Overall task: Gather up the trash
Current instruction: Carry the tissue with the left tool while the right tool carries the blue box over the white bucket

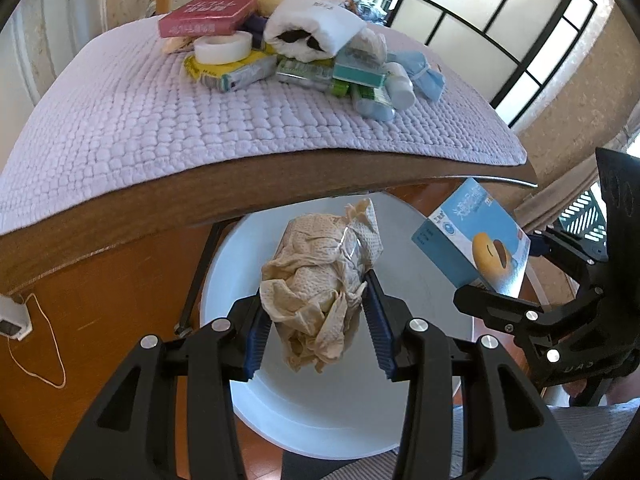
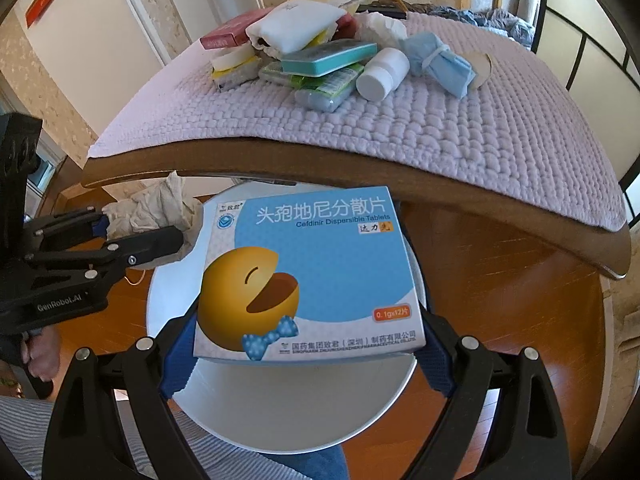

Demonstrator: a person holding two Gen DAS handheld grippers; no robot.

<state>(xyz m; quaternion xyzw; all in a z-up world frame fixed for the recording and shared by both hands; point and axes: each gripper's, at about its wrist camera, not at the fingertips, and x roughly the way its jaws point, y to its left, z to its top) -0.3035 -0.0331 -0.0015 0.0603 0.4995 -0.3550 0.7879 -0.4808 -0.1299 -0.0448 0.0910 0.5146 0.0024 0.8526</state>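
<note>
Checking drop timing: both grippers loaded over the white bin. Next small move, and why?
Probably open both jaws and drop. The left gripper is shut on the crumpled tissue wad, the right gripper on the blue medicine box, and both appear to hang over the white bin, clear of the table edge.

My left gripper (image 1: 316, 332), matt black plastic with ribbed blue pads, clamped crumpled, dimpled tissue paper (image 1: 320, 276); my right gripper (image 2: 308, 344) held a glossy printed cardboard box (image 2: 316, 276) over a smooth white bin (image 2: 280, 408). A knobbly lilac cloth (image 1: 160, 128) covered the polished wooden surface (image 1: 280, 184).
</note>
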